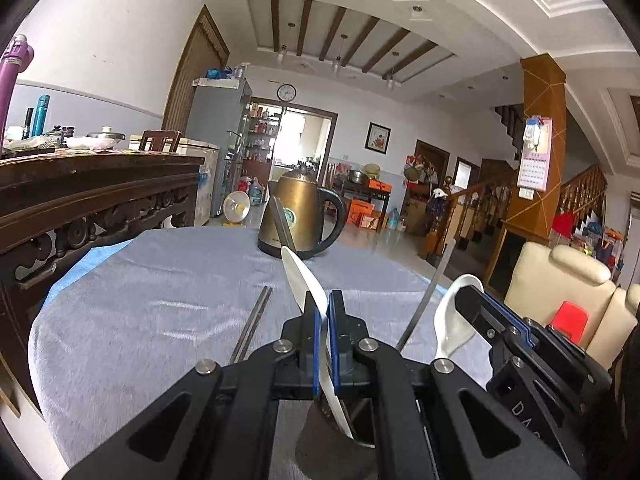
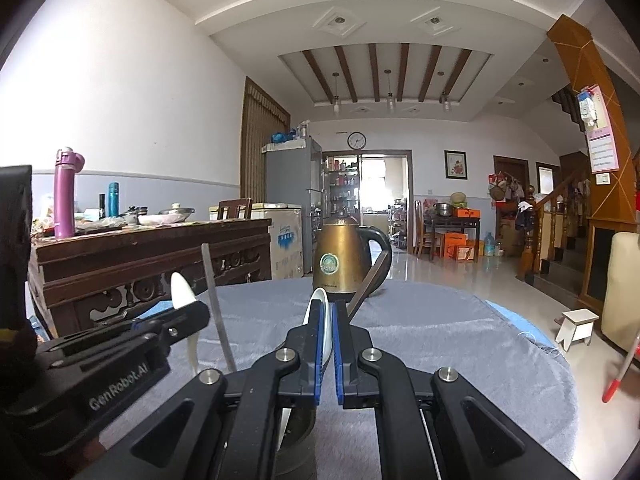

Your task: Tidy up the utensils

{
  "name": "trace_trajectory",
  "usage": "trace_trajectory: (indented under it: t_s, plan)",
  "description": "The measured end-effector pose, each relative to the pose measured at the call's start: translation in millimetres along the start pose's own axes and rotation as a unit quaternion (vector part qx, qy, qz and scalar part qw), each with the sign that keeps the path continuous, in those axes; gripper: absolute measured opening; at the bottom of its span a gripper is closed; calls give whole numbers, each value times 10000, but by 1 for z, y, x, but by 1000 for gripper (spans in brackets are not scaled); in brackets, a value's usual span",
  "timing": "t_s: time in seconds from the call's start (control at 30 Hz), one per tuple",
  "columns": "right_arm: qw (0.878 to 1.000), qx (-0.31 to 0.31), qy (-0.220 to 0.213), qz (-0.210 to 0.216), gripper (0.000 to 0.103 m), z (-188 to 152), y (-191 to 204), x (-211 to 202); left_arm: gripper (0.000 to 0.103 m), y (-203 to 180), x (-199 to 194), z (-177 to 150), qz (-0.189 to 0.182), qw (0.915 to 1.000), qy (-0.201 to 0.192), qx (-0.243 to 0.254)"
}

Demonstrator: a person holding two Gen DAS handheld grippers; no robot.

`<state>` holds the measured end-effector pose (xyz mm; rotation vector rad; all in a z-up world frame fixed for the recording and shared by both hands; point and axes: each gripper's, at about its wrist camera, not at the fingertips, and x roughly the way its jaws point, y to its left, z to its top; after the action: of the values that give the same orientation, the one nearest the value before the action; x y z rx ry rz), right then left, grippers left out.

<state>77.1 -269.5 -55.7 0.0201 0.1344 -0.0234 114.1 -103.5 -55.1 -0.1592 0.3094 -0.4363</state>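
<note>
White spoon (image 1: pixel 304 280) pinched in my left claw (image 1: pixel 323 308), its lower end down in dark holder (image 1: pixel 336 436). R claw (image 2: pixel 329 312) clamps 2nd white spoon (image 2: pixel 322 320) over same holder, w/ chopsticks (image 1: pixel 252 328) left of it on counter (image 1: pixel 140 320).

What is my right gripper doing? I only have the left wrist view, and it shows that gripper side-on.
Observer: The right gripper is shut on a white spoon, pinched between its blue pads.
Operator: Where does that spoon's lower end go?
Observer: It runs down to the mouth of the dark cup directly under the gripper.
Operator: Anything on the floor on that side?
Observer: A small white stool stands just past the right edge of the table.
</note>
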Motion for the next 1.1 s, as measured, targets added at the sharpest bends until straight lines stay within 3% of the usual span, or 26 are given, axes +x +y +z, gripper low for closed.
trace_trajectory:
  t_s: [0.2, 0.27, 0.3, 0.33, 0.4, 0.8, 0.87, 0.97, 1.03, 1.1]
  plan:
    - [9998, 79, 151, 108, 8, 0, 1, -2, 6, -1, -4, -3, -46, 9999, 118, 58]
    - [9995, 167, 227, 141, 20, 0, -2, -1, 21, 0, -4, -2, -37, 9998, 169, 51]
    - [9994, 207, 251, 151, 36, 0, -3, -2, 34, 0, -4, -2, -41, 9998, 191, 45]
    - [9993, 250, 246, 154, 52, 0, -5, -2, 37, 1, -5, -2, -20, 9998, 186, 36]
    - [9994, 331, 93, 60, 58, 0, -8, -6, 37, 3, -8, 0, 27, 9999, 156, 41]
    - [9970, 661, 232, -314, 58, -2, -35, 4, 38, 26, -8, 1, 324, 9990, 187, -229]
    - [9969, 661, 278, -309, 58, -4, -35, 6, 41, 26, -6, 0, 368, 9988, 247, -226]
    - [9964, 687, 425, -270, 56, -5, -35, 10, 55, 30, 0, 0, 489, 9978, 386, -208]
    - [9956, 747, 520, -244, 47, -6, -38, 14, 57, 36, 4, 0, 544, 9971, 470, -253]
    - [9943, 840, 607, -266, 45, -7, -44, 18, 58, 47, 10, 1, 625, 9953, 619, -400]
